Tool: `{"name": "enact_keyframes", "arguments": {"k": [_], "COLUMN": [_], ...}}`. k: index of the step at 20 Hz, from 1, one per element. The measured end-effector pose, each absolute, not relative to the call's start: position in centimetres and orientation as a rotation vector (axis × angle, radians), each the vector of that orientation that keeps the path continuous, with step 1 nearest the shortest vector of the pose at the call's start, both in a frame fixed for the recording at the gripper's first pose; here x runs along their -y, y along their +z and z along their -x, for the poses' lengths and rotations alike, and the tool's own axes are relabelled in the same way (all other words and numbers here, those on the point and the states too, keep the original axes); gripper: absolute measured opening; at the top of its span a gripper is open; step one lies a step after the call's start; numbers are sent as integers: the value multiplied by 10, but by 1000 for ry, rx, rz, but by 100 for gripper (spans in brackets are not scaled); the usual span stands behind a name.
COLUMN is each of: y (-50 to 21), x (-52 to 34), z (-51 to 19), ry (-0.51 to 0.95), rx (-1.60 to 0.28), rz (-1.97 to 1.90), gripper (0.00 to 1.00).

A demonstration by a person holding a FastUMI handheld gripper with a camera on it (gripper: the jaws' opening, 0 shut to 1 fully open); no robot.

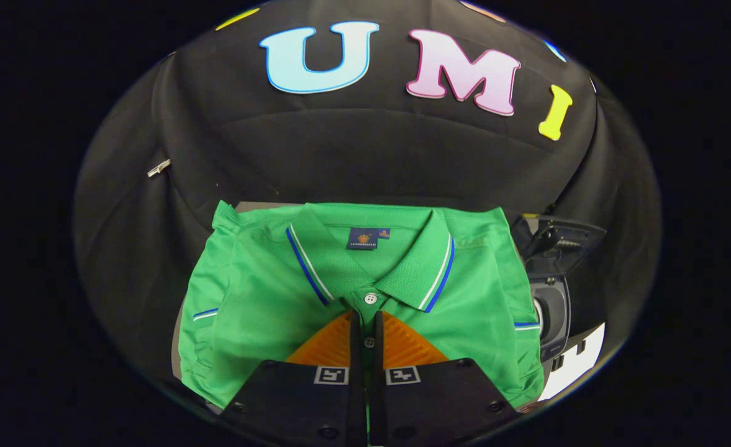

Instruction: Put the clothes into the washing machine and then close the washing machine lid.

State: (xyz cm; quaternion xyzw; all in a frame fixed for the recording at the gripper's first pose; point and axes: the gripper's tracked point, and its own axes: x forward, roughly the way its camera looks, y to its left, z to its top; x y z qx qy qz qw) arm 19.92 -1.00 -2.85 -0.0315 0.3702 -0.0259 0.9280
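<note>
Gripper (366, 316) nearly closed, fingers pinching the button placket of the folded green polo shirt (266, 292); dark washing machine (554, 310) just beside the shirt's right edge.

Shirt (365, 273) under the nearly closed fingers (354, 329), washing machine (551, 310) right.

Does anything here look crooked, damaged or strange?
Nothing stands out. The green polo shirt lies folded flat, collar straight and buttoned. The gripper has its jaws nearly shut on the shirt's button placket.
</note>
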Motion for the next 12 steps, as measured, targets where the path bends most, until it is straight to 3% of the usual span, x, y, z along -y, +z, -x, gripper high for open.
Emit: {"name": "enact_keyframes", "arguments": {"k": [5,12], "y": [5,-25], "x": [10,12], "z": [-200,-188], "ry": [-48,-52], "rx": [-667,-727], "rz": [65,49], "gripper": [7,7]}}
